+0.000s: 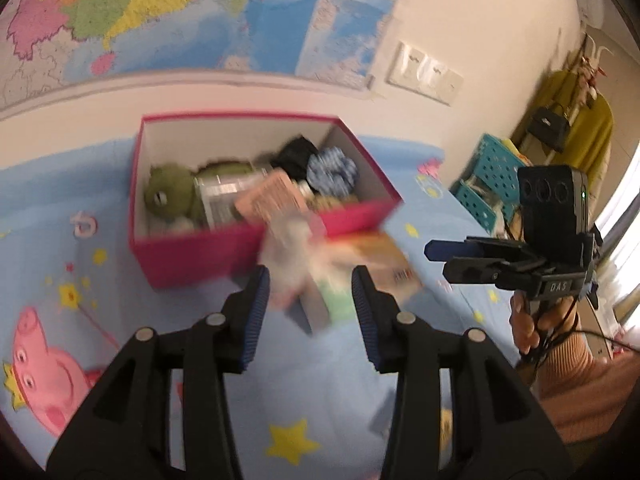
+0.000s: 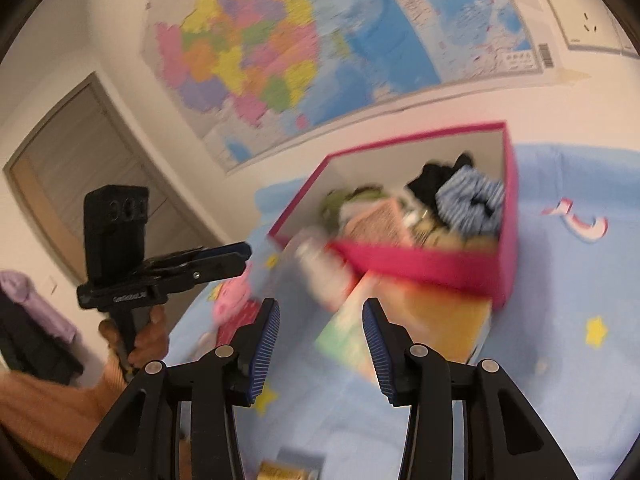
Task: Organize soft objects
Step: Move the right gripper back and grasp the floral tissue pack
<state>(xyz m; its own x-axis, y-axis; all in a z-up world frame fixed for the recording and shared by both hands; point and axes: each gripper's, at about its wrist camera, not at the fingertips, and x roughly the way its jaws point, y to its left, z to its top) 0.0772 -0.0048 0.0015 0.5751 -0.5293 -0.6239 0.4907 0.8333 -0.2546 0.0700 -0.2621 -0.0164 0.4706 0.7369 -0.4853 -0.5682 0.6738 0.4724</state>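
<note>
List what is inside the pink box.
Inside the pink box: a green plush, black cloth, a blue-and-white scrunchie, and a peach packet. Anything beneath them is covered.

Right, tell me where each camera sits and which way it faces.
Left wrist: sits on the left tongs, open, looking along them at the pink box on the bed; right tongs and holding hand show.
Right wrist: sits on the right tongs, open, facing the same box from its other side; left tongs show.
Shared: box, wall map.
</note>
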